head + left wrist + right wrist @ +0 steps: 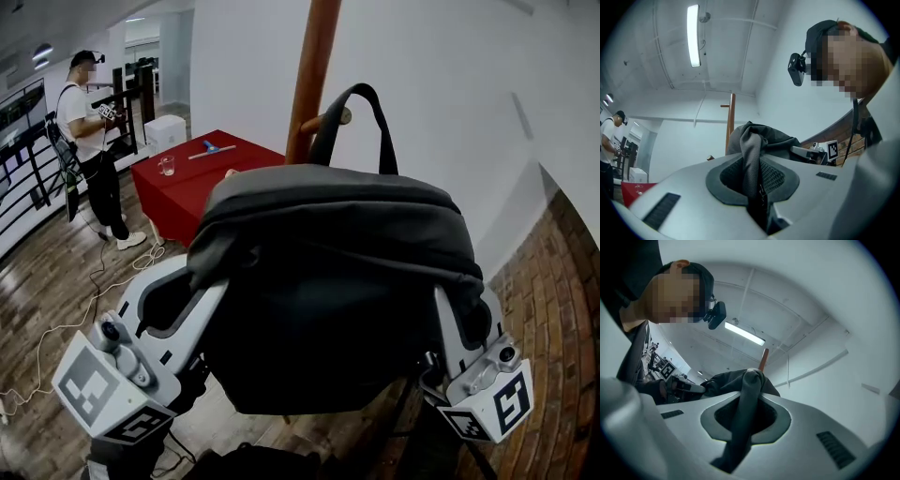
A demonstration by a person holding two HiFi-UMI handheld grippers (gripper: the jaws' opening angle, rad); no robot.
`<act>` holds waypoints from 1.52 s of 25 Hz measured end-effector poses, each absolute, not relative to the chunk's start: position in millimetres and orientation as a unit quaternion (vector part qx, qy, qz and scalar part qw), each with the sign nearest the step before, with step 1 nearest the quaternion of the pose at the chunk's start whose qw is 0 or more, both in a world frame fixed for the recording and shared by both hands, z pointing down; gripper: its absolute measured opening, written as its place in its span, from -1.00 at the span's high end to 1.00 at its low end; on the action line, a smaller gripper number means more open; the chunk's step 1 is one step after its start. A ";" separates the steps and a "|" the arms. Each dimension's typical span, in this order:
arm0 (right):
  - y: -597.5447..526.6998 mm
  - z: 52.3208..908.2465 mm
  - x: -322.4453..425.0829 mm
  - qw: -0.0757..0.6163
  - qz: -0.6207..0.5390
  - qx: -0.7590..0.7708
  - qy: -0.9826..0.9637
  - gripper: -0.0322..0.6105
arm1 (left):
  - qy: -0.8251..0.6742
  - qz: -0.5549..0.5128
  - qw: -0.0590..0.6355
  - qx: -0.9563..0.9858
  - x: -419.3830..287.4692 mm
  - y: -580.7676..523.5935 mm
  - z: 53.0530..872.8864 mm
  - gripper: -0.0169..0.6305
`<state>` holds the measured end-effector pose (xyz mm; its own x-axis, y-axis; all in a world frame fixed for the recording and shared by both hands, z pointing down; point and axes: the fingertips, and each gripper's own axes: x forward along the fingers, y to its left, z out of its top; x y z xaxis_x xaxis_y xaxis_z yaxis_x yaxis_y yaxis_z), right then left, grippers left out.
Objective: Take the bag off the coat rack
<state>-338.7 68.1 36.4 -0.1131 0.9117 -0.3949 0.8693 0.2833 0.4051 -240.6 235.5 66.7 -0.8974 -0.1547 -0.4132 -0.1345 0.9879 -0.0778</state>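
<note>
A dark grey backpack (328, 281) hangs between my two grippers, in front of the wooden coat rack pole (312, 75). Its top handle (375, 108) stands up in a loop, and the end of a peg (339, 116) shows through that loop; whether the handle still rests on the peg I cannot tell. My left gripper (192, 286) is shut on a mesh shoulder strap (751, 159) at the bag's left side. At the right side, my right gripper (459, 314) is shut on the other strap (747, 399). The bag hides both sets of fingertips in the head view.
A red-covered table (202, 178) with a glass (167, 166) stands behind the rack, a white box (166, 131) beyond it. A person (89, 141) stands at the far left by a black railing. A cable lies on the wood floor (56, 309). A brick wall (553, 309) curves at the right.
</note>
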 end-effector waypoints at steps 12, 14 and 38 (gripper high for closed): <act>2.1 59.6 -326.2 0.275 0.063 0.470 0.836 0.79 | 0.953 0.001 0.199 -0.227 -286.1 194.6 81.4 0.75; -2.8 64.0 -320.6 0.271 0.071 0.450 0.848 0.79 | 0.948 0.007 0.197 -0.250 -290.0 191.3 85.4 0.75; -110.0 137.7 -246.6 0.211 0.085 0.209 0.951 0.79 | 0.864 0.056 0.119 -0.487 -316.3 73.5 157.1 0.75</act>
<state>-246.6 -110.0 137.7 -0.8233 0.4333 -0.3667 0.3618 0.8983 0.2491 -316.3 73.5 157.1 -0.4979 -0.8275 -0.2595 -0.8540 0.5199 -0.0195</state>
